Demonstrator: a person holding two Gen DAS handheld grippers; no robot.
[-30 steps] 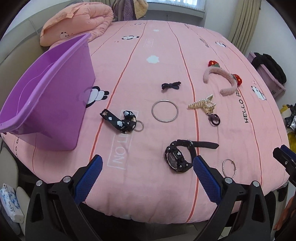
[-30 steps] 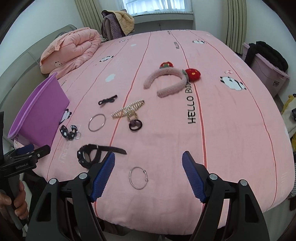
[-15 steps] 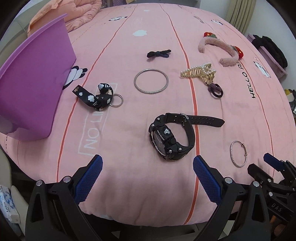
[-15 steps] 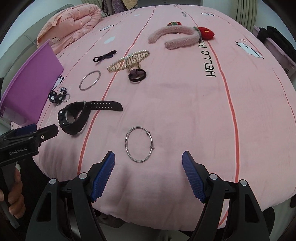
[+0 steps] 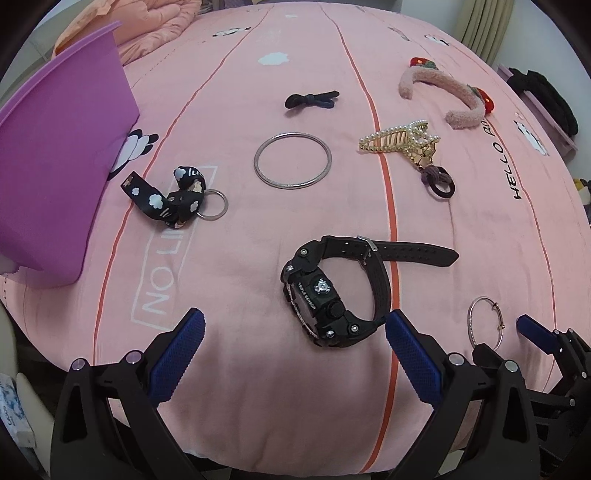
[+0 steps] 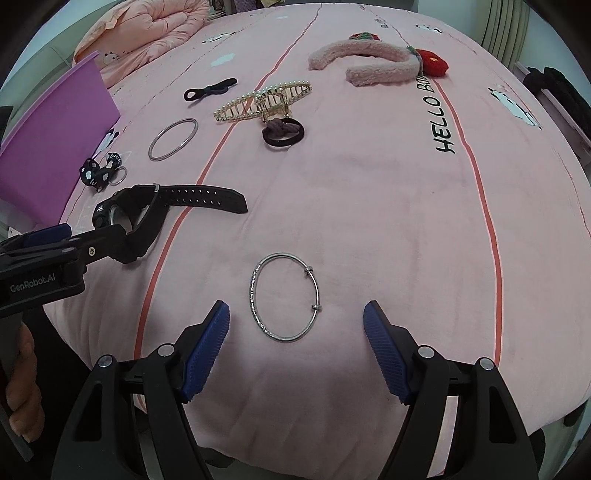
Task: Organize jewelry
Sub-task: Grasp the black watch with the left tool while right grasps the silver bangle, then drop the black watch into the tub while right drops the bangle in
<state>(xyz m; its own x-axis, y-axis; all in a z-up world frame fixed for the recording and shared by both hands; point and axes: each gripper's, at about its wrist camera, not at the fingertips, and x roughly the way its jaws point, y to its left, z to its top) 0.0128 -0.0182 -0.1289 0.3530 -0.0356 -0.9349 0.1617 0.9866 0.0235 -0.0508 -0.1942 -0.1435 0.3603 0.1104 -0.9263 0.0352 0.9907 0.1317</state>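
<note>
A black digital watch (image 5: 332, 295) lies on the pink bedsheet (image 5: 240, 387), just ahead of my left gripper (image 5: 295, 325). That gripper is open, its blue pads wide apart and empty. A thin silver bangle with a sliding clasp (image 6: 252, 291) lies flat a little ahead of my right gripper (image 6: 295, 314), centred on the gap; the gripper is open and touches nothing. Further up the bed lie a large plain silver bangle (image 5: 255, 162), a pearl hair claw (image 5: 399, 138), a dark hair tie (image 5: 439, 182) and a black printed strap with a key ring (image 5: 173, 199).
A purple plastic bin (image 5: 55, 166) stands at the left edge of the bed. A black bow tie (image 5: 310, 99) and a fuzzy pink headband (image 5: 461, 92) lie far up. A folded peach quilt (image 6: 147, 29) sits at the back left. The bed's front edge drops off just beneath both grippers.
Both grippers have come down closer to the bed: the watch and the thin bangle now sit larger and nearer the fingertips. Neither gripper's opening has changed.
</note>
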